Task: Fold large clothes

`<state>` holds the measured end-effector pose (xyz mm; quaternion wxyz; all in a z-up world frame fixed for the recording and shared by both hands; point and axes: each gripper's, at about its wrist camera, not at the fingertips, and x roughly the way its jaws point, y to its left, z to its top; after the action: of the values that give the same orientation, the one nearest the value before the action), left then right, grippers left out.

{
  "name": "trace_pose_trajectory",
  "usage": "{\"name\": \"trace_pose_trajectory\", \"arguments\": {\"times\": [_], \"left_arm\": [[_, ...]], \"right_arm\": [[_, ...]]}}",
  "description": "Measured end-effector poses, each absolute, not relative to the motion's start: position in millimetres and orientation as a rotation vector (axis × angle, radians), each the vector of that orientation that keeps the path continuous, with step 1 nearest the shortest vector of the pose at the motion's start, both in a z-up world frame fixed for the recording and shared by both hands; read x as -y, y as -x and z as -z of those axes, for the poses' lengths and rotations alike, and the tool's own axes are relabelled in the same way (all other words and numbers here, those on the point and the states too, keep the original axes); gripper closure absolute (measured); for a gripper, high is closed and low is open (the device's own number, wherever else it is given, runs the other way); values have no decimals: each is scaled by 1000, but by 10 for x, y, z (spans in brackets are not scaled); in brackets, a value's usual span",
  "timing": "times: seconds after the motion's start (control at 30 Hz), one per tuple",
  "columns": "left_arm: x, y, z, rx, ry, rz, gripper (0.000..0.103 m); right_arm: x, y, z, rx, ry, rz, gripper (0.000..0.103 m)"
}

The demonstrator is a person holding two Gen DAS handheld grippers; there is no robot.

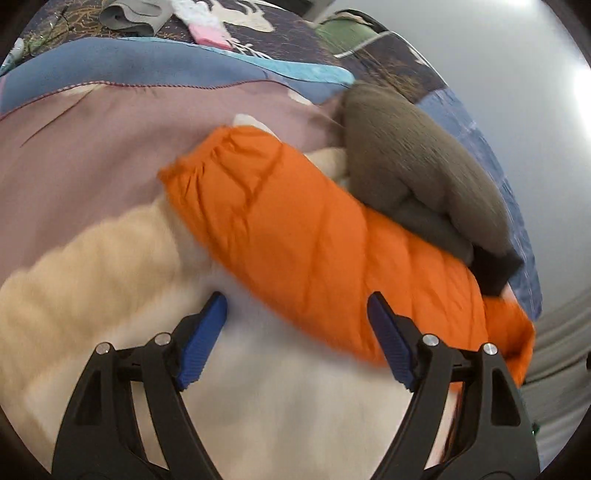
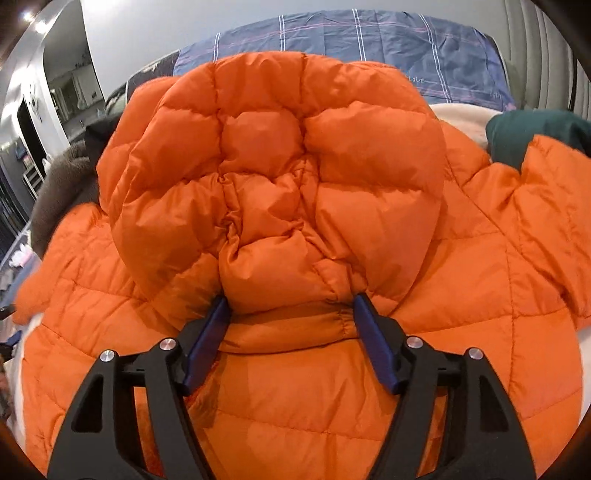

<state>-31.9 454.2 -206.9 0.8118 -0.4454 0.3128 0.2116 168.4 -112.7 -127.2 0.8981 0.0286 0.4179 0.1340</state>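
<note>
An orange puffer jacket (image 2: 295, 387) lies spread on the bed, its quilted hood (image 2: 277, 147) bunched up ahead. My right gripper (image 2: 291, 299) stands open with the gathered base of the hood between its blue pads (image 2: 207, 339); the fabric brushes them without being pinched. In the left wrist view an orange sleeve (image 1: 295, 229) runs diagonally from upper left to lower right. My left gripper (image 1: 295, 295) is open wide above white fabric (image 1: 277, 387), the sleeve's edge lying just past its fingertips. Nothing is held between its jaws.
A cream fleece (image 1: 74, 280) lies left of the sleeve on a mauve sheet (image 1: 92, 147). A grey-brown garment (image 1: 406, 158) rests on the sleeve's far end. Blue plaid bedding (image 2: 369, 40) and a dark green garment (image 2: 528, 133) sit behind the hood. Small items clutter the far bed edge (image 1: 207, 29).
</note>
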Motion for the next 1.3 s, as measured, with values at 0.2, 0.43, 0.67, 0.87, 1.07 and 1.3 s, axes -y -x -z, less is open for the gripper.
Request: {"name": "trace_pose_trajectory", "arguments": {"times": [0.2, 0.43, 0.67, 0.87, 1.07, 1.3], "left_arm": [[-4595, 186, 1833, -563, 902, -495, 99], [-3347, -168, 140, -311, 542, -175, 99], [-1149, -1006, -688, -301, 212, 294, 97], [386, -1641, -18, -526, 56, 529, 48], [594, -1743, 741, -717, 14, 494, 41], [-242, -1581, 829, -722, 112, 366, 43]], "right_arm": [[1140, -1674, 1287, -858, -102, -300, 31], [1218, -1702, 1299, -855, -151, -328, 29], [1458, -1515, 1099, -858, -279, -383, 21], [2142, -1212, 921, -850, -410, -341, 21], [2646, -1100, 907, -871, -439, -284, 20], [2513, -1454, 751, -866, -412, -330, 21]]}}
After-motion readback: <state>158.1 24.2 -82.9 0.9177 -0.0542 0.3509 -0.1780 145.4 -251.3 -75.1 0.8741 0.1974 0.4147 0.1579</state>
